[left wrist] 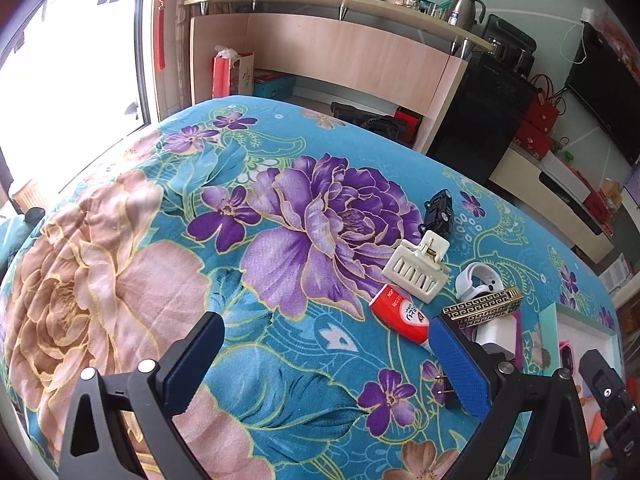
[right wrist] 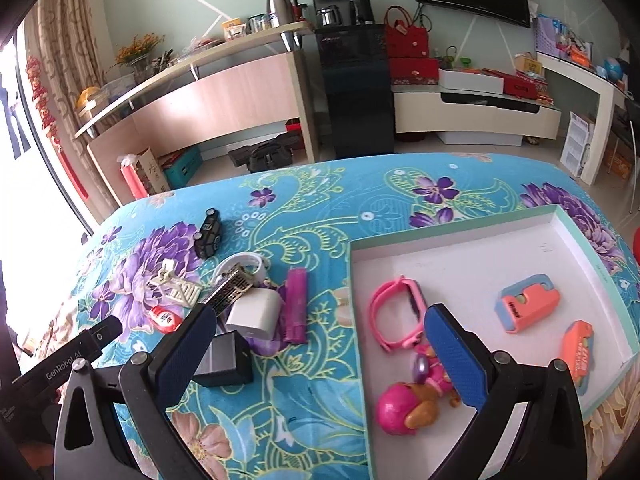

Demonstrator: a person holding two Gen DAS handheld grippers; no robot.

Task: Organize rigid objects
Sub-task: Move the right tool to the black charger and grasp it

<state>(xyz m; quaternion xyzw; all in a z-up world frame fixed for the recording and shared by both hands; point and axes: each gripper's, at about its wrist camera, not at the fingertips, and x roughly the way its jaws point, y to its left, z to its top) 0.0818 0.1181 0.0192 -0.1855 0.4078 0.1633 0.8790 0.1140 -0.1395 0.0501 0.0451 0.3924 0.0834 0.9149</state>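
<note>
The main risk lies in how tightly the loose things are heaped on the floral bedspread (left wrist: 120, 280). The left hand-held gripper (left wrist: 332, 364) hovers wide open and empty, its right pad close to the red tube (left wrist: 400, 314). Beside the tube lie the cream hair claw (left wrist: 416, 268), the white watch (left wrist: 478, 280) and the gold patterned bar (left wrist: 484, 310), the bar resting across its neighbours. Closing on any one would likely nudge or drag another, and the soft cloth gives poor footing, so small pieces may tip or slide. The black toy car (left wrist: 438, 212) lies apart, on its side, and looks easier to take.

Further right, the white charger (right wrist: 256, 312), purple tube (right wrist: 296, 304) and black box (right wrist: 224, 360) crowd together. The right hand-held gripper (right wrist: 316, 352) also hangs wide open and empty, straddling the near left wall of the tray (right wrist: 560, 216).

Inside the tray, the pink watch (right wrist: 396, 312) and pink doll (right wrist: 412, 396) fill the near corner, so a new item dropped there could land on them. The orange pieces (right wrist: 528, 304) sit toward the right, leaving the far part bare.
</note>
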